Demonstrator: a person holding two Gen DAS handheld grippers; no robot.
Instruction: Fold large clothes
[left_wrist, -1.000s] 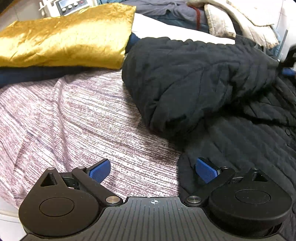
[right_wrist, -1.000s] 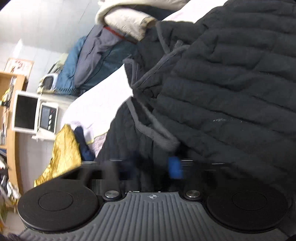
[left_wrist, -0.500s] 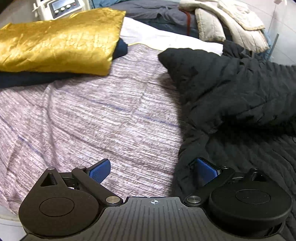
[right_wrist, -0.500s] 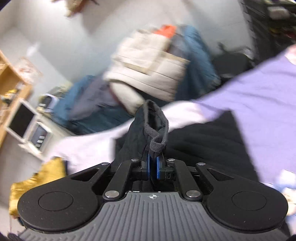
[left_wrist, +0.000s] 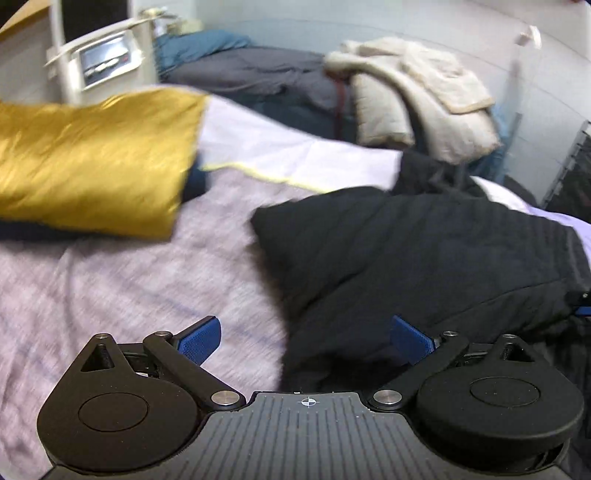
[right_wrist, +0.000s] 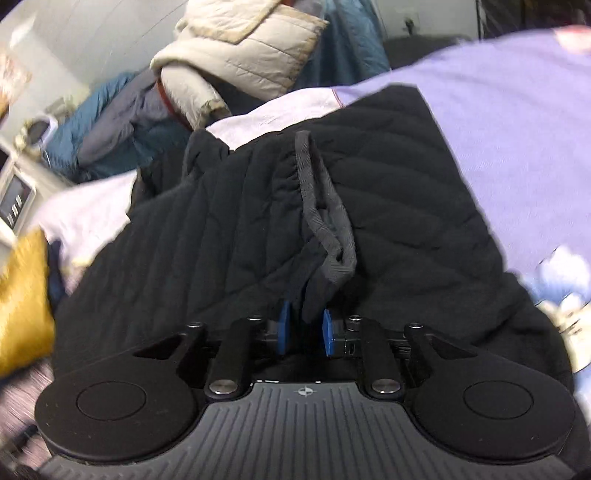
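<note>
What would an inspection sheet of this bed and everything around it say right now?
Surface: bed with a striped mauve cover and a lilac sheet.
Job's things: black quilted jacket lying folded over on the bed, its grey drawstring looped on top.
Clutter: gold cushion; cream padded coat and blue-grey garments piled behind.
Grippers: left gripper wide open, empty, over the jacket's edge; right gripper has just been opening, jacket fabric between the blue pads, which are no longer clamped together.
Cables: nothing seen.
Surroundings: white device with a small display, pale wall; both views are blurred.
</note>
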